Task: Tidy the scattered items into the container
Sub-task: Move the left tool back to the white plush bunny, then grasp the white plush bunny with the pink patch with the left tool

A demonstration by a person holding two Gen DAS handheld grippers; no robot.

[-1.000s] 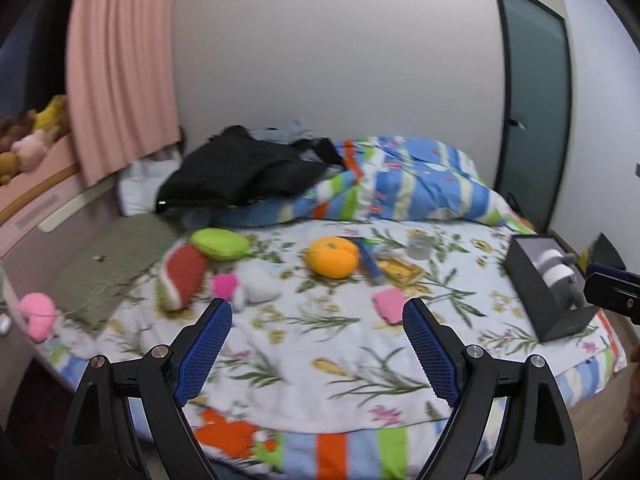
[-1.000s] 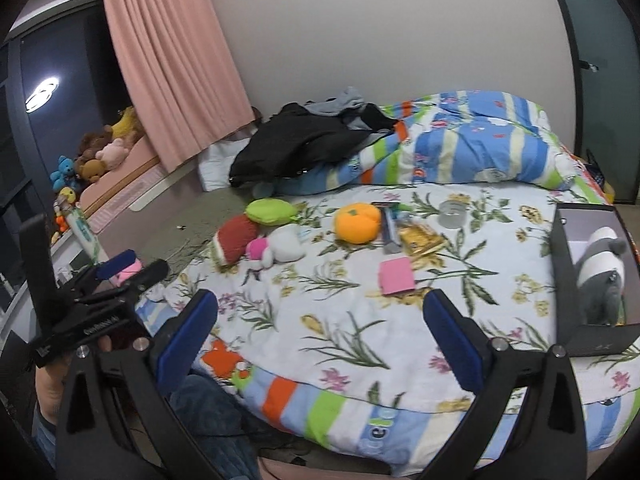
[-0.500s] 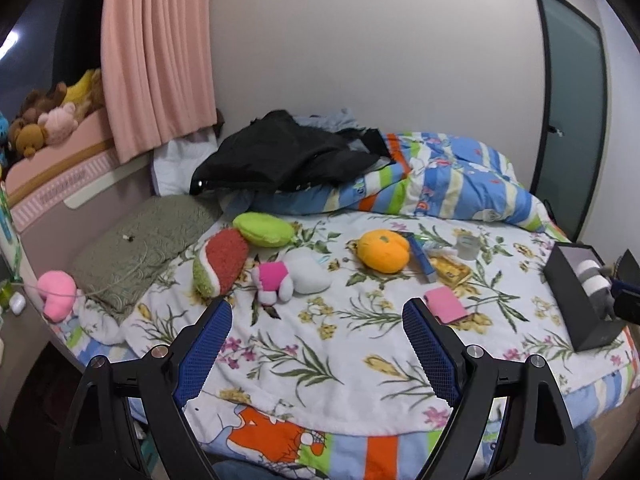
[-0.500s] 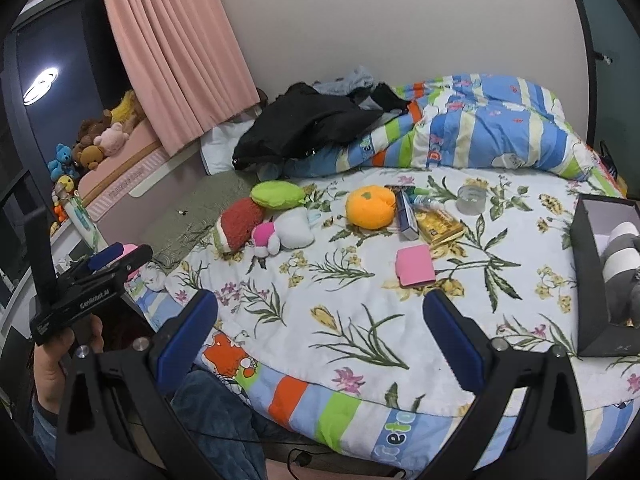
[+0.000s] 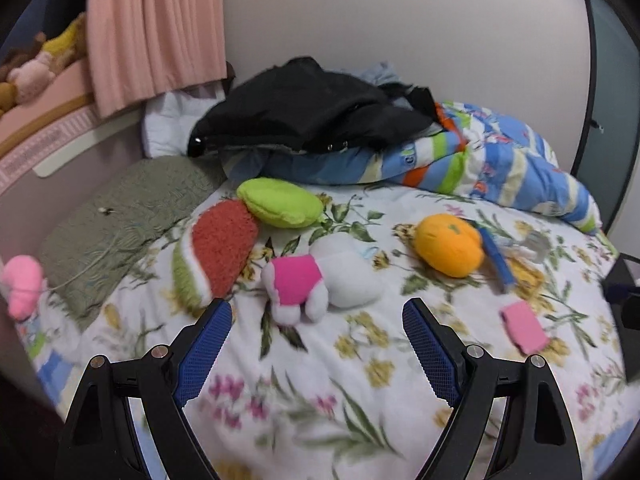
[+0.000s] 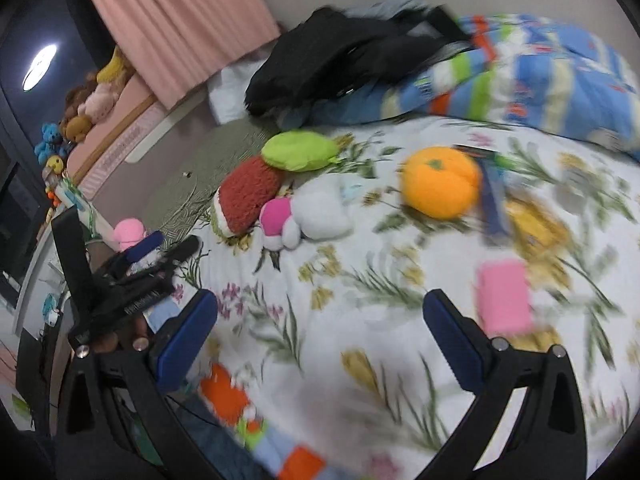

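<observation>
Both tools are spread wide and grasp nothing: our left gripper [image 5: 316,354] hovers over the near part of the flowered white bedsheet [image 5: 320,400], blue-padded fingers well apart, and our right gripper [image 6: 320,346] hangs over the sheet's near edge in the same released stance. In the right wrist view we also see the left gripper [image 6: 132,280] out at the far left, off the side of the bed.

Going left to right in the left wrist view, we see a small pink plush [image 5: 22,284] at the bed's left edge, then a red and green watermelon-slice plush [image 5: 216,254] touching a lime-green oval cushion [image 5: 280,202] behind it. Just beside the watermelon lies a white plush doll in a bright pink outfit [image 5: 320,280], directly ahead of our left gripper's open jaws. Further right sits a round orange plush fruit [image 5: 448,246], with a blue stick-shaped item [image 5: 496,260] against its right side. A flat pink rectangular pad [image 5: 524,328] lies nearer to us, apart from the fruit. At the far right edge we glimpse a dark box-like shape [image 5: 624,292], cut off by the frame; whether it is the container we cannot tell.

Behind everything, a black jacket [image 5: 304,116] drapes over a striped blue, green and orange quilt [image 5: 500,168].
</observation>
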